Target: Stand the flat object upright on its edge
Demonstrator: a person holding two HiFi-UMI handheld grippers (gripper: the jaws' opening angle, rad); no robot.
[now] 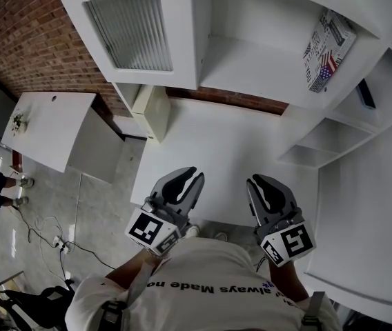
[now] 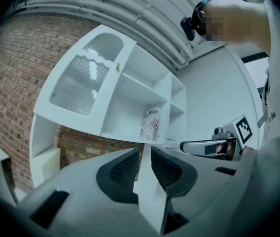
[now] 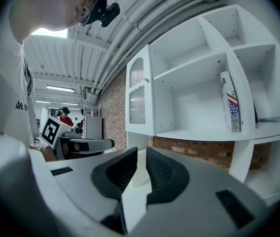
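Nearest the camera is the person's white T-shirt (image 1: 210,281), whose dark print, seen upside down, reads "always Made no" before the cloth folds away. Just beyond it both tools hang over the near edge of the white surface (image 1: 217,150). The left hand-held gripper (image 1: 190,176) has its ribbed black pads drawn almost together with nothing between them. The right hand-held gripper (image 1: 260,180) is closed the same way and is also empty. Each carries a cube with black-and-white square markers.

At the far side stands a white shelf unit (image 1: 251,67) against a brick wall (image 1: 30,33), with a ribbed-glass door (image 1: 130,29) at its left. The flat object, a book (image 1: 328,50), stands on its edge in the open shelf compartment, against the divider at its right, well apart from both grippers. Its cover shows a stars-and-stripes flag and blocks of lettering too small to read. A dark flat thing (image 1: 365,94) lies in the next compartment to the right.
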